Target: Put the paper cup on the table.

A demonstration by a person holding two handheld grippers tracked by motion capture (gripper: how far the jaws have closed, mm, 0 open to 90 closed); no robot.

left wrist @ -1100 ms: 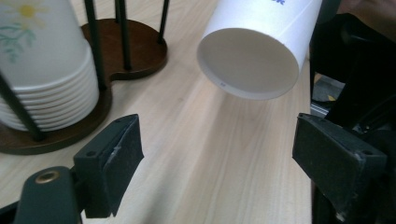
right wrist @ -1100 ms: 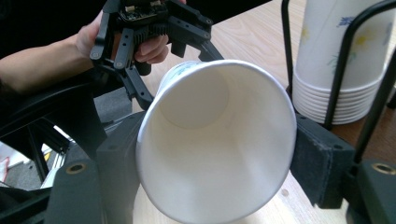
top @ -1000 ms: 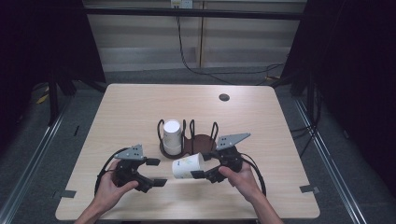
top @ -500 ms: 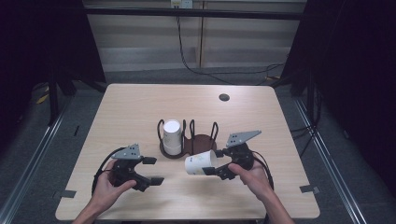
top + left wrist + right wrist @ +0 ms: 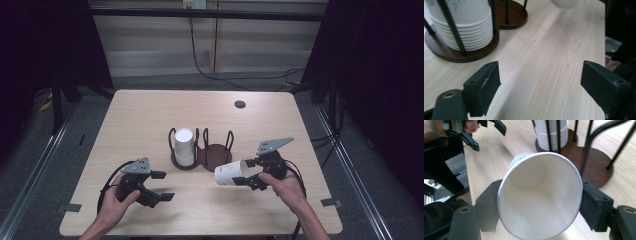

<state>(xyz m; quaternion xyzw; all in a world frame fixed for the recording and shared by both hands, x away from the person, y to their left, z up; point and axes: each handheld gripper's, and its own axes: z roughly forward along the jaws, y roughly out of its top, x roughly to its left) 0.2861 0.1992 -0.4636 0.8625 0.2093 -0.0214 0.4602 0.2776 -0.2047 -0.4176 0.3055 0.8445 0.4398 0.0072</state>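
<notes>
While left gripper (image 5: 161,186) is idling spread wide, right gripper (image 5: 248,176), pinching paper cup (image 5: 231,173), is drifting right toward holder's (image 5: 216,156) free slot. Stacking probably next.

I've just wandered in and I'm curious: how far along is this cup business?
Done: a stack of cups already stands in one bay of the wooden holder. In hand: the right gripper clamps one paper cup on its side, near the holder's bare bay. The left gripper waits open. Left, probably: setting that cup into the holder.
</notes>
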